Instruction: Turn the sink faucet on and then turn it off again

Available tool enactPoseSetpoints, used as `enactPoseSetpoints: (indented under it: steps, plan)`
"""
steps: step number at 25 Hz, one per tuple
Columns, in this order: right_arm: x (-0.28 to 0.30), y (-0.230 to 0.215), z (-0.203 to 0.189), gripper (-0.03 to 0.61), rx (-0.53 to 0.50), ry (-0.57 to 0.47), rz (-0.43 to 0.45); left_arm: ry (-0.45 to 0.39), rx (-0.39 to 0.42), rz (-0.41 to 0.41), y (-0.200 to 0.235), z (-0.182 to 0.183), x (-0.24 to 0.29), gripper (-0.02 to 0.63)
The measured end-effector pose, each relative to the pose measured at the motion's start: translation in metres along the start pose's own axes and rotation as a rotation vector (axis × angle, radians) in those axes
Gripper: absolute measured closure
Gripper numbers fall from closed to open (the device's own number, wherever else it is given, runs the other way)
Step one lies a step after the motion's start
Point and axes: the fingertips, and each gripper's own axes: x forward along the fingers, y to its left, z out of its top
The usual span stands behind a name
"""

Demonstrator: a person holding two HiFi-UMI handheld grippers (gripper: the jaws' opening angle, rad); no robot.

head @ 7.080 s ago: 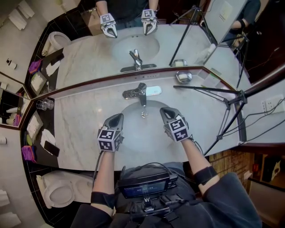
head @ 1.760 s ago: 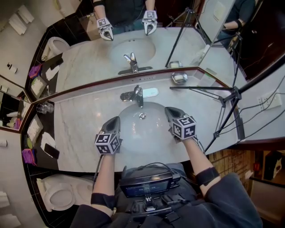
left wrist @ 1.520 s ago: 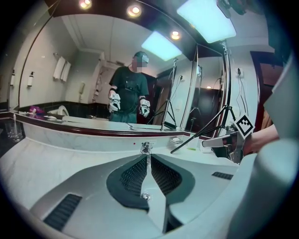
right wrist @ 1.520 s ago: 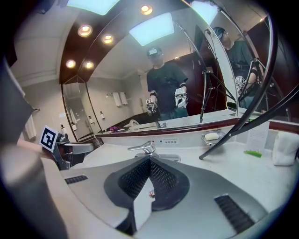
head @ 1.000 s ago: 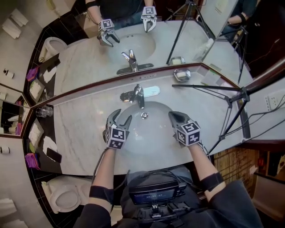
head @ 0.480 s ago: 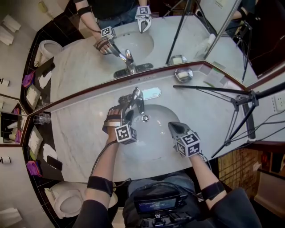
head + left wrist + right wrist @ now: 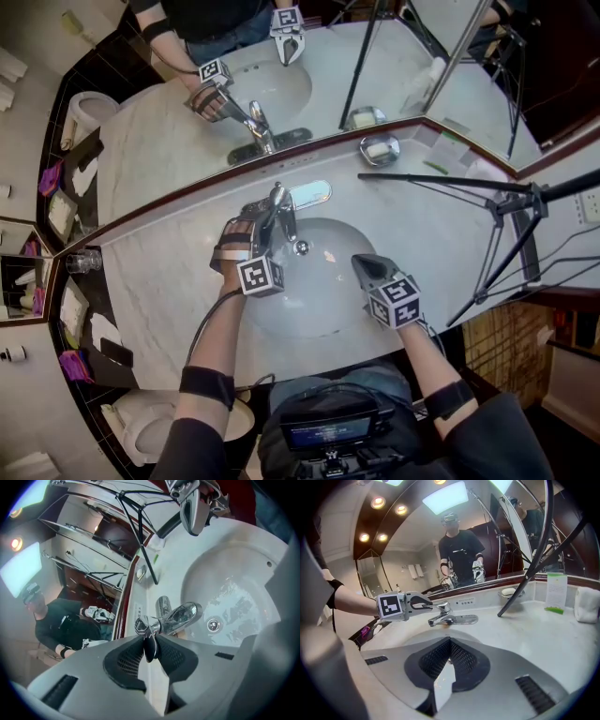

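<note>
A chrome faucet (image 7: 284, 214) stands at the back of the white oval sink (image 7: 323, 309), its thin lever handle (image 7: 143, 625) pointing left. My left gripper (image 7: 259, 218) is at that handle, rolled on its side. Its jaws are closing, and the lever's end lies between the pads, which press on it (image 7: 149, 645). I see no stream under the spout (image 7: 182, 615); the basin near the drain (image 7: 213, 625) looks wet. My right gripper (image 7: 359, 262) hangs shut and empty over the sink's right side (image 7: 449, 655), with the left gripper (image 7: 423, 603) in front of it on the faucet (image 7: 447, 618).
A mirror runs behind the marble counter (image 7: 169, 281). A soap dish (image 7: 380, 148) and a black tripod (image 7: 450, 183) stand at the back right, a glass (image 7: 82, 262) at the far left. A folded towel (image 7: 587, 604) and a green card (image 7: 555, 595) lie to the right.
My left gripper went from the sink's left rim up to the faucet, rolled over, and its wide-open jaws closed round the lever. The right gripper sank slightly.
</note>
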Motion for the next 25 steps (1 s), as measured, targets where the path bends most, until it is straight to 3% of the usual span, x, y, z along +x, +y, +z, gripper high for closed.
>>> enactPoseSetpoints:
  steps: [7, 17, 25]
  plan:
    - [0.004, 0.002, -0.001, 0.56, 0.004, 0.004, 0.008, 0.001, -0.017, -0.025, 0.003, 0.003, 0.0, 0.537]
    - [0.004, 0.006, 0.001, 0.56, -0.002, 0.001, 0.02, -0.008, -0.052, -0.141, 0.004, 0.005, 0.005, 0.531]
    - [-0.001, 0.012, 0.0, 0.56, -0.003, 0.0, 0.02, -0.009, -0.023, -0.258, 0.009, 0.007, 0.005, 0.525]
